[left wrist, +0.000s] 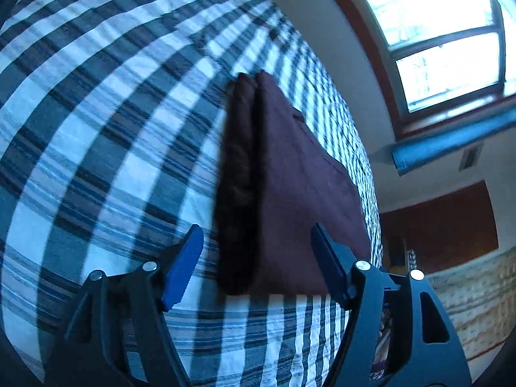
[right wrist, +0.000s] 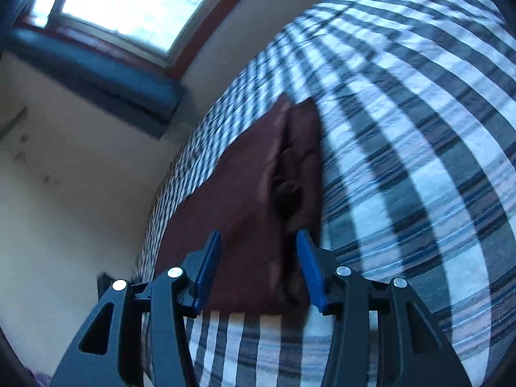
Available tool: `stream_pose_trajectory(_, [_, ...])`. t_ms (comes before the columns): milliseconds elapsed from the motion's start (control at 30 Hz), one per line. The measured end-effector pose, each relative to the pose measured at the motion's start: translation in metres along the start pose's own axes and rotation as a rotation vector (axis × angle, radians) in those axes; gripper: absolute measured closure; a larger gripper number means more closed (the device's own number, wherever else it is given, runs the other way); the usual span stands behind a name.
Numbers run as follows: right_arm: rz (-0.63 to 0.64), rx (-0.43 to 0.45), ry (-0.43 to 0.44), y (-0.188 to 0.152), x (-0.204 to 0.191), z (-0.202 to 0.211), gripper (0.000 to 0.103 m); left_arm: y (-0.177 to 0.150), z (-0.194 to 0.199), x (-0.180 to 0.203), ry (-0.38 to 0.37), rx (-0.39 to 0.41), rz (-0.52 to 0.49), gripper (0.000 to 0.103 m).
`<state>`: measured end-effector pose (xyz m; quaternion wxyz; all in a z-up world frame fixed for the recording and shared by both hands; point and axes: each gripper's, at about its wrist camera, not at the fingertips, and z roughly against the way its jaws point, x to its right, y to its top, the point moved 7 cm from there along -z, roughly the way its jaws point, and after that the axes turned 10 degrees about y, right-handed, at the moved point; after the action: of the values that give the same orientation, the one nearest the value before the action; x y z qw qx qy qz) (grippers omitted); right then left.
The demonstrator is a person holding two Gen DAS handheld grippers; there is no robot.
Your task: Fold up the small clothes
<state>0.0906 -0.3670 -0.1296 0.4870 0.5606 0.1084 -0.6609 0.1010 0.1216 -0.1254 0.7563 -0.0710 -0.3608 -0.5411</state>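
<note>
A dark maroon garment (left wrist: pixel 283 174) lies folded on the plaid bedspread (left wrist: pixel 113 129), with a thick folded edge along one side. My left gripper (left wrist: pixel 258 237) is open, its blue fingers on either side of the garment's near end, not closed on it. In the right wrist view the same garment (right wrist: pixel 251 193) lies on the bedspread (right wrist: pixel 419 161). My right gripper (right wrist: pixel 259 240) is open, its fingers straddling the garment's near edge.
The bed's edge runs beside a white wall (right wrist: pixel 80 177). A bright window (left wrist: pixel 435 32) with a wooden frame and a blue sill is behind. A patterned rug (left wrist: pixel 477 300) and brown furniture (left wrist: pixel 441 229) lie past the bed.
</note>
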Motion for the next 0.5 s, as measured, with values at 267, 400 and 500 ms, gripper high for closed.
stream_pose_trajectory(267, [0.061,-0.154,-0.096,-0.027,0.007,-0.021,0.1,-0.002,-0.02,0.014,0.14,0.028,-0.076,0.035])
stream_pose_trajectory(400, [0.059,-0.145,-0.12,-0.037,0.011,-0.009,0.1,-0.006,-0.023,0.018,0.261,0.037,-0.16,0.045])
stream_pose_trajectory(500, [0.033,-0.126,-0.118,-0.042,0.02,0.006,0.1,-0.004,-0.025,0.02,0.29,0.042,-0.194,0.047])
